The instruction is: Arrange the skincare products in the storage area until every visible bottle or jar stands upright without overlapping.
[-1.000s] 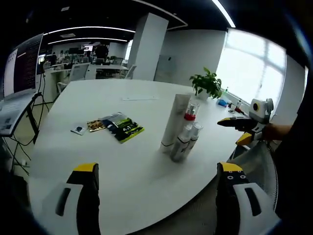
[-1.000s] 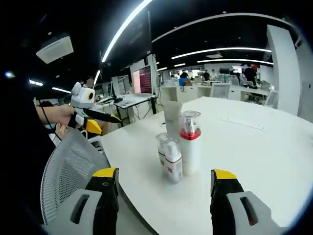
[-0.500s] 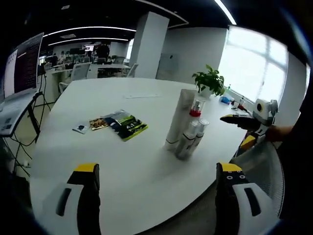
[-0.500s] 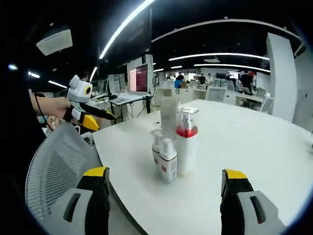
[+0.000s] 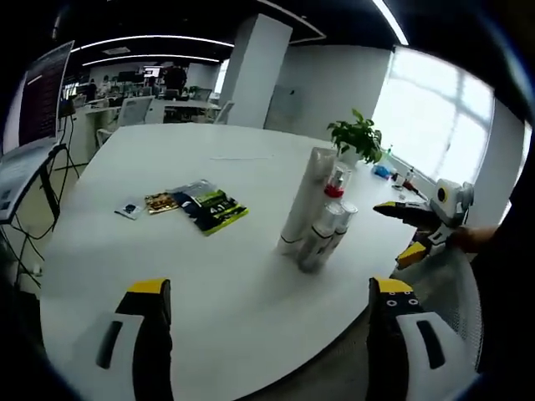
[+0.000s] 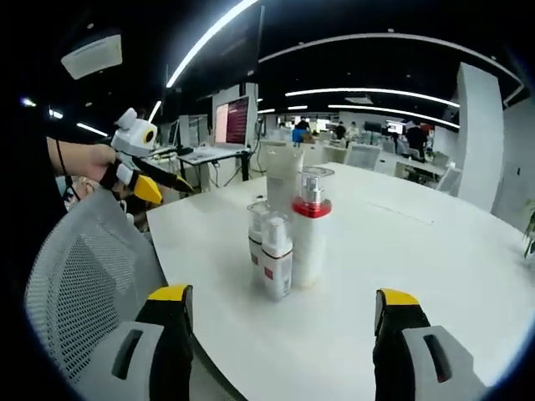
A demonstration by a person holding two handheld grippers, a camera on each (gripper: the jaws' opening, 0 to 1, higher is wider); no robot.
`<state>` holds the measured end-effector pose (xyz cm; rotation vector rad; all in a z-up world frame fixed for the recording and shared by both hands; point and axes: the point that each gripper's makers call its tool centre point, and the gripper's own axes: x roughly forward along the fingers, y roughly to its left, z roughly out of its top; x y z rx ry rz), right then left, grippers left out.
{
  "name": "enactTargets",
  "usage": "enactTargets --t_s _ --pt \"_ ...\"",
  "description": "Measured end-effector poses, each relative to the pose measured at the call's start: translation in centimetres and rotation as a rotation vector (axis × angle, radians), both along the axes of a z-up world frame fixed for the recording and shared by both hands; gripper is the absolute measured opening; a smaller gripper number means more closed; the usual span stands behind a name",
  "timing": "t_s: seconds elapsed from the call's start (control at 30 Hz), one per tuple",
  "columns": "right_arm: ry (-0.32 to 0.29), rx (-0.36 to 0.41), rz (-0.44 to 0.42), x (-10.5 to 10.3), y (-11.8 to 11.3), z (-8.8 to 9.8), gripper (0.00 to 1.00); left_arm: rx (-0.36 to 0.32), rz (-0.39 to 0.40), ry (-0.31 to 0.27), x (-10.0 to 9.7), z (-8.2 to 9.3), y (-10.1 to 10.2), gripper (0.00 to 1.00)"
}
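left gripper view, change: the camera sits a little further back than a second ago; the bottle cluster [image 5: 316,219] has not moved on the white table [image 5: 167,276], so nothing seems left to fix.
left gripper [image 5: 266,351]: jaws wide apart, empty, near the table edge.
packets [image 5: 196,207]: flat, far left of the cluster.
right gripper view, change: the bottles [image 6: 288,230] loom nearer, all upright, touching or just beside each other.
right gripper [image 6: 284,355]: jaws wide apart, holding nothing, short of the bottles.
mesh chair [image 6: 84,284]: left, near.
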<state>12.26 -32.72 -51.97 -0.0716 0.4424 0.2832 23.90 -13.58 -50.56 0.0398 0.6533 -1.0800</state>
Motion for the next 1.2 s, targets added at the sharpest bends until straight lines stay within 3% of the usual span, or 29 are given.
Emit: enactTargets --t_s 0.1,0.23,0.4,0.53,0.77,1.0,1.2 --pt "0.014 0.009 0.001 -0.1 0.0 -0.3 0.95 0.013 0.006 0.017 0.8 -0.4 0.0 0.9" --pt "-0.018 0.0 0.019 0.1 0.3 0.0 0.98 -0.001 0.04 0.058 2.4 -0.4 -0.2 0.89" --pt "0.011 -0.008 0.026 0.0 0.2 -0.8 0.97 0.018 0.059 0.075 4.0 -0.7 -0.5 0.86" --pt "0.014 -0.007 0.015 0.0 0.0 -0.8 0.97 -0.031 0.104 0.097 5.2 -0.2 -1.4 0.86" --pt "0.024 -0.014 0.018 -0.1 -0.1 -1.1 0.95 -0.024 0.097 0.114 6.8 -0.8 -3.2 0.85" --pt "0.04 -0.025 0.033 -0.2 0.2 -1.4 0.94 0.017 0.115 0.14 9.3 -1.9 -4.2 0.83" --pt "0.05 -0.017 0.016 -0.2 -0.1 -1.6 0.92 0.083 0.18 0.196 11.0 -3.2 -5.0 0.77"
